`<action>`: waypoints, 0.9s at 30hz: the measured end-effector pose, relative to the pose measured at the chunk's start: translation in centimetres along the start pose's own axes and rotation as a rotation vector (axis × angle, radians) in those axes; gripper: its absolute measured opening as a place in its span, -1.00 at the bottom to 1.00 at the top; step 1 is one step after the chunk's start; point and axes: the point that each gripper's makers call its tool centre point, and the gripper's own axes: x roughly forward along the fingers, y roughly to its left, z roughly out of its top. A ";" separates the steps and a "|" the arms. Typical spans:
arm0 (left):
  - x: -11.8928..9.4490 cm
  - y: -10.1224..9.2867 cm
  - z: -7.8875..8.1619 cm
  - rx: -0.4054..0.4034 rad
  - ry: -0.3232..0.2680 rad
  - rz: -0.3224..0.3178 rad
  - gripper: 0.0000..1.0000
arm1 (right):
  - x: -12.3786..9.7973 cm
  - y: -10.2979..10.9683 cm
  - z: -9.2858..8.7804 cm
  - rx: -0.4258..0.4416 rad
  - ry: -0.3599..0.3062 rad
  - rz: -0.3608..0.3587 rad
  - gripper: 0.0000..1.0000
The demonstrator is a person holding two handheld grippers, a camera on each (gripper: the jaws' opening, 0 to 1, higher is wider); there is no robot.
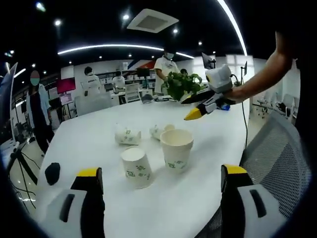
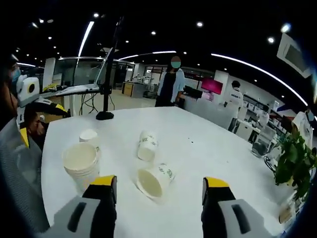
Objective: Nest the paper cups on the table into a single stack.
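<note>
Tipped paper cup (image 2: 154,180) lies just ahead of right tool (image 2: 159,191)

— What's around the surface (image 1: 208,173)?
— A mesh chair (image 1: 277,153) at its edge, a plant (image 1: 182,84) at the far side, a dark lump (image 1: 52,172) near the left rim.
— And beyond?
— A person (image 2: 171,82) standing, a pink screen (image 2: 212,86), a stand (image 2: 105,115).

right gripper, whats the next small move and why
Probably ease the right gripper forward and down onto the tipped cup lying just ahead of it. Its jaws stand open and empty, and that cup's mouth faces them. The upright stack sits apart to the left, ready to receive it. Another tipped cup and an upside-down cup lie farther off.
</note>
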 end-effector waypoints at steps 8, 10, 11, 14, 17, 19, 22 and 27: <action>0.2 0.0 -0.5 -0.016 0.017 -0.012 0.97 | 0.9 -1.0 0.0 -0.061 0.021 -0.012 0.22; 0.2 -0.1 -0.5 -0.011 0.017 -0.012 0.97 | 1.3 -1.0 -0.1 -0.062 0.027 -0.013 0.17; 0.2 -0.1 -0.5 -0.009 0.018 -0.012 0.96 | 1.5 -1.0 -0.2 -0.064 0.030 -0.014 0.16; 0.2 -0.3 -0.6 -0.005 0.028 -0.018 0.93 | 2.1 -0.9 -0.5 -0.089 0.045 -0.021 0.08; 0.3 -0.3 -0.8 0.003 0.036 -0.018 0.92 | 2.6 -0.7 -0.3 -0.103 0.040 -0.009 0.04; 0.3 -0.3 -0.9 0.003 0.041 -0.017 0.92 | 3.2 -0.4 0.0 -0.145 0.035 0.010 0.01; 0.3 -0.3 -1.0 0.006 0.044 -0.014 0.91 | 3.7 -0.3 -0.1 -0.144 0.042 0.017 -0.06; 0.2 0.0 -0.9 0.012 0.040 -0.003 0.91 | 4.6 -0.4 -1.3 -0.191 0.101 0.012 -0.18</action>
